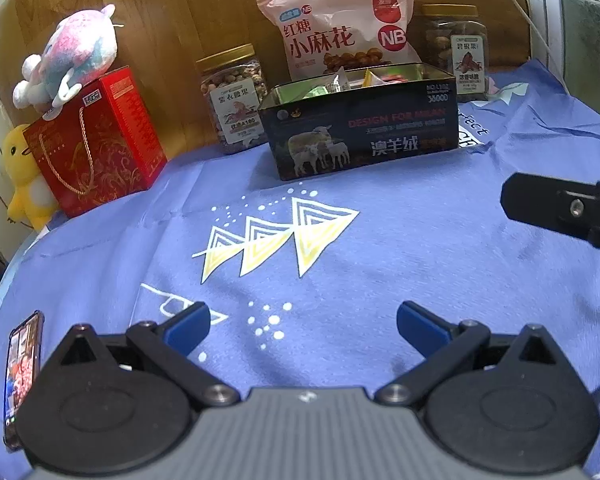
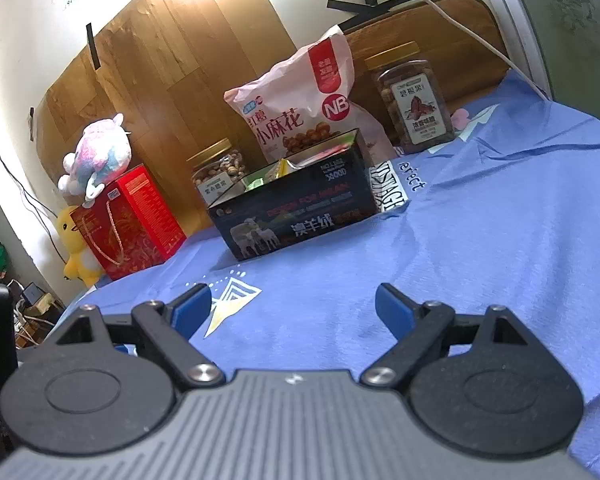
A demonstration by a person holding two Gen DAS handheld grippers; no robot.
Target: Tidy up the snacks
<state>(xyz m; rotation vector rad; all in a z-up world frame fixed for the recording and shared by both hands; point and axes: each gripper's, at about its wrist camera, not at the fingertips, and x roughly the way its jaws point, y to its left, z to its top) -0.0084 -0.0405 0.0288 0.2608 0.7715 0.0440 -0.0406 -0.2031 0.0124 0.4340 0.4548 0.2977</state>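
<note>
While both claws hang empty over the blue cloth (image 1: pixel 380 240) that covers the counter, nothing is yet in hand, so I judge the step to be a reach toward the snacks at the back. Biggest among them is the pink snack bag (image 1: pixel 340 28), standing upright against the wooden board (image 1: pixel 160 20) directly behind the dark tin box (image 1: pixel 360 132). That box is open-topped and already has small wrapped snacks (image 1: pixel 340 80) showing above its rim. A red gift box (image 1: pixel 96 140) sits well to the left with a plush toy (image 1: pixel 72 56) on top. Two clear jars flank the tin: the gold-lidded nut jar (image 1: pixel 236 96) just to its left and the pecan jar (image 1: pixel 458 52) behind its right corner.

The left claw (image 1: pixel 302 330) has its blue pads spread wide apart, holding nothing, and the right claw (image 2: pixel 292 312) is likewise spread and empty, hovering over the cloth short of the tin.

To do this well, I would take a jar by its body, square-on and low, since round plastic may slip. The bag looks soft and likely to sag, so pinching near its top seam seems safer. A phone (image 1: pixel 22 376) lies at the near left edge, worth avoiding.
</note>
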